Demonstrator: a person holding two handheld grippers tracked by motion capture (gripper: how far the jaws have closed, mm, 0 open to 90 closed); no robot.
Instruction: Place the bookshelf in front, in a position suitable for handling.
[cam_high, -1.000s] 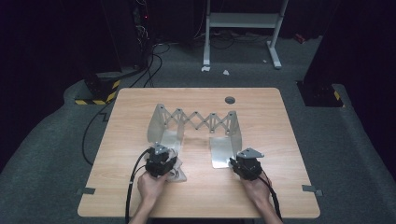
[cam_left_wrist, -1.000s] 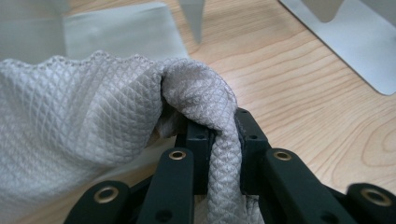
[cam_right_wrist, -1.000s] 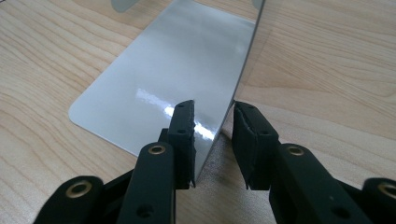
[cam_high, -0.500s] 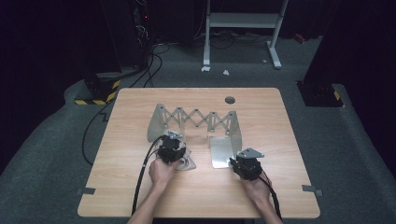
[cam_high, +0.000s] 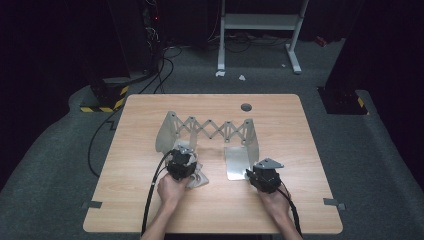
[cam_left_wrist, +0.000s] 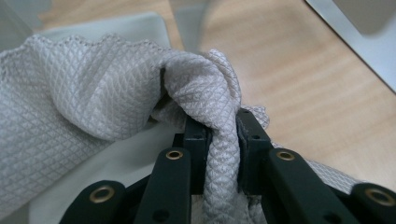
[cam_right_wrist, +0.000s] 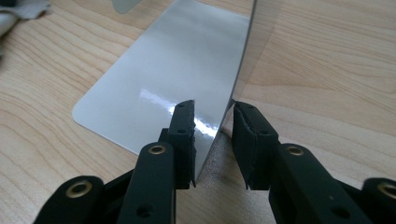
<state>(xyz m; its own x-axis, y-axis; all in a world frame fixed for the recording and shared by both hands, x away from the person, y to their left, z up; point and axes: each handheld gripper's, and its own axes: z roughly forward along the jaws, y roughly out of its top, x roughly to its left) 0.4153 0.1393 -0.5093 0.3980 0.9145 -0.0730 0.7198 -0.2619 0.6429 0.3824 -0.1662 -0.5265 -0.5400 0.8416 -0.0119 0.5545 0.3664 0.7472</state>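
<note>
A grey waffle-weave cloth is bunched on the wooden table, partly over the flat base of the left end of a metal rack. My left gripper is shut on a fold of this cloth. The rack is two L-shaped metal ends joined by a scissor lattice. My right gripper straddles the near edge of the right end's upright plate. Its jaws stand apart with the thin plate between them, beside the shiny flat base. In the high view the right gripper sits at that base's near right corner.
A round grommet hole lies in the table's far side. Beyond the table are cables, a white stand's feet and a yellow-black striped block on the floor. Tape marks sit near the front corners.
My left hand has shifted to the right and slightly away from me, dragging the cloth along with it. The right hand and the rack have stayed put.
</note>
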